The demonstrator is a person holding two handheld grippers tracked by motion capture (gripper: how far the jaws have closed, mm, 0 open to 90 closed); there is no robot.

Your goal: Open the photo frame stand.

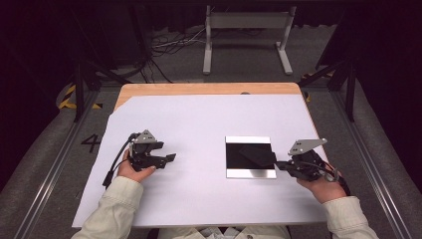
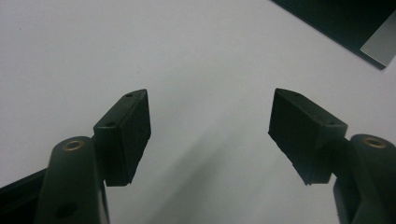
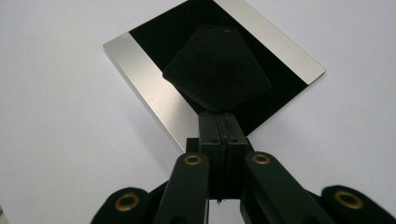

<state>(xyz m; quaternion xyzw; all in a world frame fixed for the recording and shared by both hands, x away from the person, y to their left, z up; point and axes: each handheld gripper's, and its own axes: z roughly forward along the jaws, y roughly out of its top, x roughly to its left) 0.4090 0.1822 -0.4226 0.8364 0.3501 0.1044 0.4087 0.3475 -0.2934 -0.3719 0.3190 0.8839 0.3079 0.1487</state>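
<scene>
A square plate [image 1: 250, 172] with a black middle and silver strips on two sides lies on the white sheet, right of centre. My right gripper [image 1: 278, 164] is at the plate's right edge, shut on the corner of a thin black five-sided sheet [image 1: 256, 155]. In the right gripper view the black sheet [image 3: 217, 65] sticks out from the closed jaws of the right gripper [image 3: 223, 128] and hangs over the plate [image 3: 154, 88]. My left gripper [image 1: 171, 158] rests left of centre, pointing at the plate, open and empty. In its own view the left gripper [image 2: 210, 135] has its jaws wide apart over the bare sheet.
A large white sheet [image 1: 199, 119] covers most of the wooden table [image 1: 199, 88]. A corner of the plate [image 2: 345, 23] appears at the top right of the left gripper view. Beyond the table stand a white metal frame [image 1: 246, 30] and floor cables [image 1: 169, 47].
</scene>
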